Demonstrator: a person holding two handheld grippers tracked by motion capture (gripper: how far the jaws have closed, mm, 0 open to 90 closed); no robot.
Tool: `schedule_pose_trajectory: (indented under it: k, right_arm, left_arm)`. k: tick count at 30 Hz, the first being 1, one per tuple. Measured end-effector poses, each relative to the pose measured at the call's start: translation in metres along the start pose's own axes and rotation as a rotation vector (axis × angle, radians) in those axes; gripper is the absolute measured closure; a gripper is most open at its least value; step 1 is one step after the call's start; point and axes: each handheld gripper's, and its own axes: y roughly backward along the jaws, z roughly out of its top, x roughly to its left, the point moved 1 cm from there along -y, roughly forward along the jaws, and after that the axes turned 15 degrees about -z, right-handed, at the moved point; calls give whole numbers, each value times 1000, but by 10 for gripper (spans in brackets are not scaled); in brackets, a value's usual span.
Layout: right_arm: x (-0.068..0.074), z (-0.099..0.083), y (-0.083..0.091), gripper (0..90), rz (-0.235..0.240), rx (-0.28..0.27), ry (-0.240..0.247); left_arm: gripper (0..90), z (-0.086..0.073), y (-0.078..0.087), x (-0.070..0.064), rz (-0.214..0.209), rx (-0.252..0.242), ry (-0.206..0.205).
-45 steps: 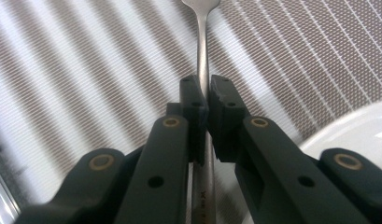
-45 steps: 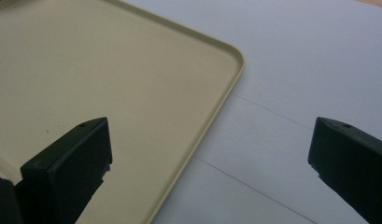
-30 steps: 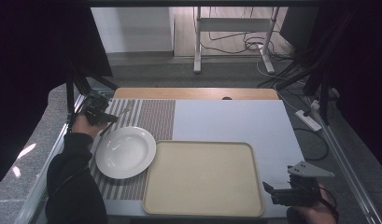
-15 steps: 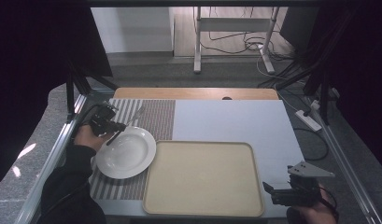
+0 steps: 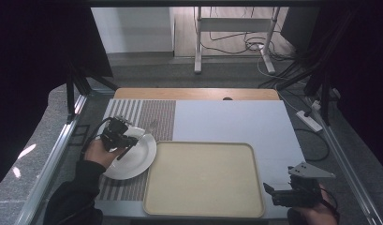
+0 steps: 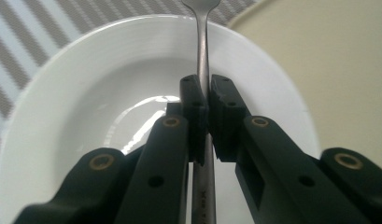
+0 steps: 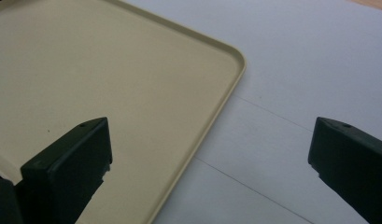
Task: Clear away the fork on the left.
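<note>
At the left of the tabletop (image 5: 236, 119) lies a striped placemat (image 5: 149, 119), woven-looking, with grey and pale bands running front to back. On it sits a round white plate (image 5: 135, 159), glossy and shallow, its smooth well catching a bright reflection in the left gripper view. Over the plate's left rim hangs the left claw (image 5: 126, 147), held in the person's left hand (image 5: 101, 152). Its two matte black jaws are clenched on the slim handle of a metal utensil (image 6: 203, 56), which looks like a fork, though its head is cut off by the frame. The handle is thin, polished steel; its long axis runs straight along the claw's own line, the head end pointing away from the hand across the plate toward its far rim, the tail end passing back between the jaws.

Just right of the plate, touching or nearly touching its edge, rests a rectangular beige tray (image 5: 203, 180) with rounded corners and a low raised lip, its surface dull and plain. It lies on a pale blue-grey sheet covering the tabletop.

At the near right corner, the right claw (image 5: 268, 192) hovers beside the tray's right edge, its blocky black jaws spread wide, grasping nothing.
</note>
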Motion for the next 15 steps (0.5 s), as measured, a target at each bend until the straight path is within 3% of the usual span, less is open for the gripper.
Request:
schedule_pose_trajectory:
  k: [10,15]
  right_arm:
    - [1,0,0,3,-1,0,4]
    - [1,0,-1,3,-2,0,7]
  left_arm:
    - [841,0,-21,-41,-44,35,-47]
    - [841,4,-39,-61,-83,56,-49]
